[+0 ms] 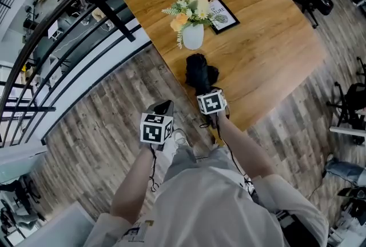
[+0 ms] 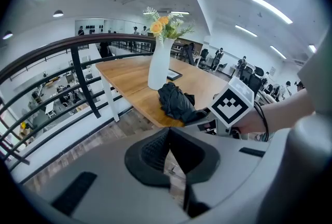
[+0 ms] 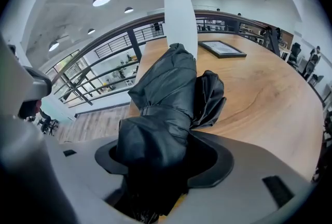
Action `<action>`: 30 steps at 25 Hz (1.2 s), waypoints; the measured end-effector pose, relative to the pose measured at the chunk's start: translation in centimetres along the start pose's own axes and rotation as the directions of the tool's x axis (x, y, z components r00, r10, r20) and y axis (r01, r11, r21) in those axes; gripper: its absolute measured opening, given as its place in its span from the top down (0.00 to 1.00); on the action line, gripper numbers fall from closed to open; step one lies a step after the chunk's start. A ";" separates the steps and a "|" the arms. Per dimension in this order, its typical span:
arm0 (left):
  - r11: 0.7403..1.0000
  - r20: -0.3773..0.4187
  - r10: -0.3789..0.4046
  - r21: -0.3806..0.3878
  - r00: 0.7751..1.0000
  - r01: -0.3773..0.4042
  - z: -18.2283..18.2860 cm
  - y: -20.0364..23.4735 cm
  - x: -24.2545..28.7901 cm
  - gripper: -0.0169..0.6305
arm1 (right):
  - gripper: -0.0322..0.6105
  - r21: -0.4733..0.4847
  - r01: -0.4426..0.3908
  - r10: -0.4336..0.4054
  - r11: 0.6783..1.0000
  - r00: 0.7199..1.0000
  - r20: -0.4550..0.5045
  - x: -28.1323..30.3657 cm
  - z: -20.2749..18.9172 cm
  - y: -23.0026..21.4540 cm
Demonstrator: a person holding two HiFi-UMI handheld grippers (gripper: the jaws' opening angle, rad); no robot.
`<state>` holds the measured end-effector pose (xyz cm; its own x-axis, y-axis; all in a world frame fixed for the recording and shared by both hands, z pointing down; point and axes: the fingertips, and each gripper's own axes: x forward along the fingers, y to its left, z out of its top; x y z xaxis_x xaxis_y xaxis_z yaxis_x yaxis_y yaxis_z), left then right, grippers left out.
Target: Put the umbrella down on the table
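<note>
Resting near the front edge of the wooden surface (image 1: 274, 46), just beside the white vase of flowers (image 1: 193, 36), the folded black umbrella (image 3: 171, 98) appears to be borne by the wood along most of its length. Only its near end is kept between the jaws of the right gripper (image 3: 165, 159). Those jaws are spread wide, and a dark gap is seen on one side of the fabric, so the bundle is judged to be enclosed rather than pinched. The umbrella is laid short of the vase and the framed picture (image 1: 222, 14), probably so that neither is knocked. The right gripper is tilted steeply down towards the edge, which suits a low, gentle release. The left gripper (image 2: 168, 158) is held apart over the plank floor (image 1: 97, 131), off the surface, with its jaws drawn together on nothing; it seems to be kept clear because no second hold is needed. Placement is judged nearly complete.
</note>
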<state>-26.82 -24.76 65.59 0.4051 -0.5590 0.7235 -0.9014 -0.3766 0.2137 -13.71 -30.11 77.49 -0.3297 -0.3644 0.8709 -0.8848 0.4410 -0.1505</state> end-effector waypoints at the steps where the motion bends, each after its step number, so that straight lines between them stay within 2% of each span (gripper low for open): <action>1: 1.000 -0.002 -0.001 0.001 1.000 0.001 -0.1 0.1 0.0 0.95 | 0.47 -0.003 -0.003 0.003 1.000 1.000 -0.001 0.2 0.0 0.0; 3: 1.000 0.003 -0.002 0.001 1.000 0.002 0.0 0.1 -0.2 0.95 | 0.47 0.005 -0.016 0.016 1.000 1.000 -0.006 0.1 0.1 0.0; 8: 1.000 0.035 -0.002 0.006 0.999 0.002 1.2 0.1 -1.8 0.95 | 0.43 0.130 -0.060 0.058 0.990 0.998 0.019 -1.7 0.8 -0.4; 11: 1.000 0.064 -0.002 0.011 0.998 0.002 2.6 0.1 -2.7 0.95 | 0.43 0.132 -0.068 0.060 0.989 0.996 0.067 -3.9 2.0 -0.8; 14: 1.000 0.102 -0.006 0.021 0.995 0.004 3.7 0.1 -3.8 0.95 | 0.49 0.107 -0.103 0.085 0.989 0.983 0.162 -7.0 4.3 -0.6; 19: 0.999 0.182 0.004 0.046 0.983 -0.012 6.8 0.1 -6.8 0.95 | 0.63 0.001 -0.168 0.158 0.986 0.931 0.329 -13.7 9.3 0.9; 24: 0.997 0.274 -0.007 0.075 0.962 -0.014 10.5 -1.3 -10.9 0.95 | 0.72 -0.150 -0.104 0.161 0.983 0.877 0.452 -22.2 12.9 2.6; 27: 0.991 0.346 -0.028 0.135 0.938 -0.020 13.3 -2.9 -13.9 0.95 | 0.77 -0.196 -0.085 0.180 0.977 0.823 0.538 -27.2 14.7 3.9; 30: 0.977 0.394 -0.032 0.208 0.918 -0.055 15.3 -4.3 -16.5 0.95 | 0.81 -0.213 -0.070 0.191 0.975 0.757 0.625 -31.9 16.0 4.8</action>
<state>-27.32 -25.22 42.75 0.4611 -0.7926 0.3990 -0.8709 -0.4903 0.0323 -12.73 -29.49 41.55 -0.6245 -0.7042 0.3378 -0.7690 0.6300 -0.1081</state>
